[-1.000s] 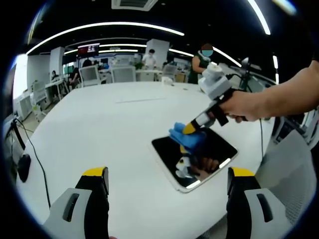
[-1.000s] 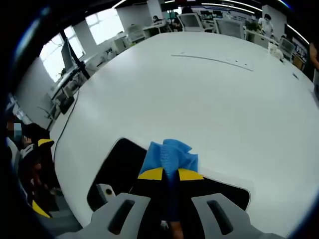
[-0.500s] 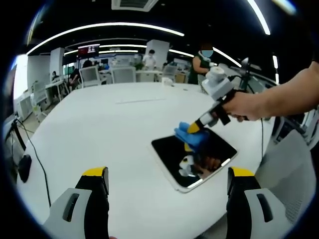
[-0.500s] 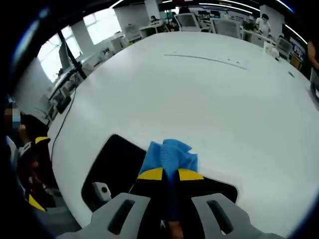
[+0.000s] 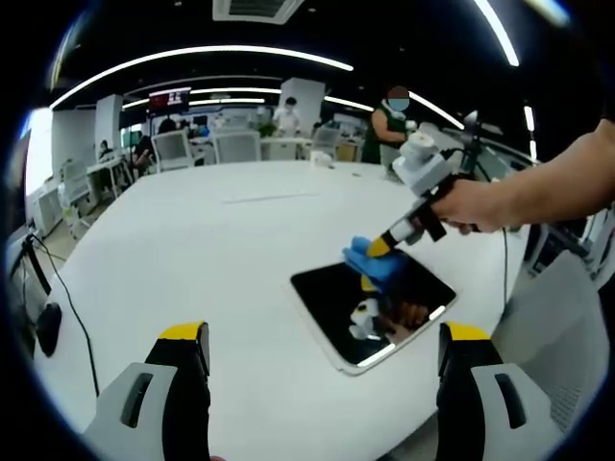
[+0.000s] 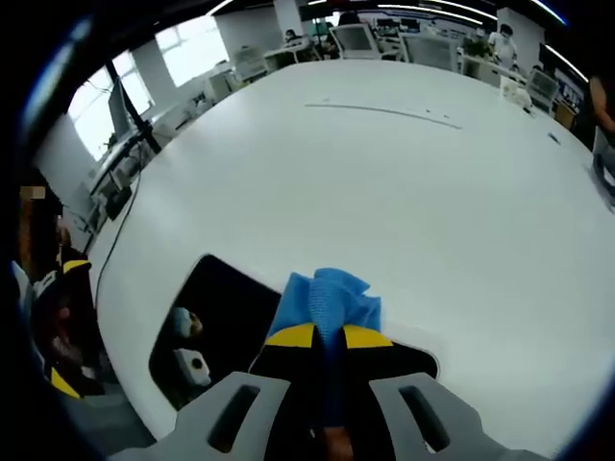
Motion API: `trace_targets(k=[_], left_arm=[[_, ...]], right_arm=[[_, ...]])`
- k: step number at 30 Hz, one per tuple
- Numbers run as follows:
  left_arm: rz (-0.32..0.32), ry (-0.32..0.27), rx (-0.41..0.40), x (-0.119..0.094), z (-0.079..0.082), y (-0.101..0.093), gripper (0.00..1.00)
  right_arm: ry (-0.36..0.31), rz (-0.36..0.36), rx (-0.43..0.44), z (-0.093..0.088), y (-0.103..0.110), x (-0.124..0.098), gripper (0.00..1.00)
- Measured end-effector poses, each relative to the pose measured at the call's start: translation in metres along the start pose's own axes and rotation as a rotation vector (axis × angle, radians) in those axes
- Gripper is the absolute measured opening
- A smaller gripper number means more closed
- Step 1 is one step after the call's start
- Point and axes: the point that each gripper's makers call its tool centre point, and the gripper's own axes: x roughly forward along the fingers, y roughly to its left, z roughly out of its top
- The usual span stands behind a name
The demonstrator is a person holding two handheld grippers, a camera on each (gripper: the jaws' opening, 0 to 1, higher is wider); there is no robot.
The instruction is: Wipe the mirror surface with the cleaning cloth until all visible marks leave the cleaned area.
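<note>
A rectangular mirror (image 5: 351, 312) with a pale frame lies flat on the white table (image 5: 192, 250), right of centre in the left gripper view. The right gripper (image 5: 377, 249), held by a hand from the right, is shut on a blue cleaning cloth (image 5: 375, 266) pressed to the mirror's far edge. In the right gripper view the same blue cloth (image 6: 327, 300) bunches out past the yellow-tipped jaws of that gripper (image 6: 328, 335), over the dark mirror (image 6: 216, 317). My left gripper (image 5: 322, 334) stands open, well short of the mirror, with nothing between its fingers.
The white table (image 6: 404, 182) stretches wide beyond the mirror. Office chairs (image 5: 235, 142) and desks stand at its far side, with people behind them. A black cable (image 5: 67, 288) trails off the table's left edge. A grey chair (image 5: 557, 327) sits to the right.
The right gripper has slid the blue cloth a little to the right, toward the mirror's far right corner. My left gripper has kept still.
</note>
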Motion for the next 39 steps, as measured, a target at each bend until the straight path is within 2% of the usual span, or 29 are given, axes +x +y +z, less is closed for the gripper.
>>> trace_targets(k=[18,39], left_arm=[[0.001,-0.004,0.014,-0.002,0.007,-0.001,1.00],[-0.018,-0.015,0.044,0.002,0.015,-0.016,1.00]], right_arm=[[0.001,-0.015,-0.010,-0.007,-0.001,-0.003,0.04],[-0.012,-0.025,-0.002,-0.026,0.008,-0.014,0.04]])
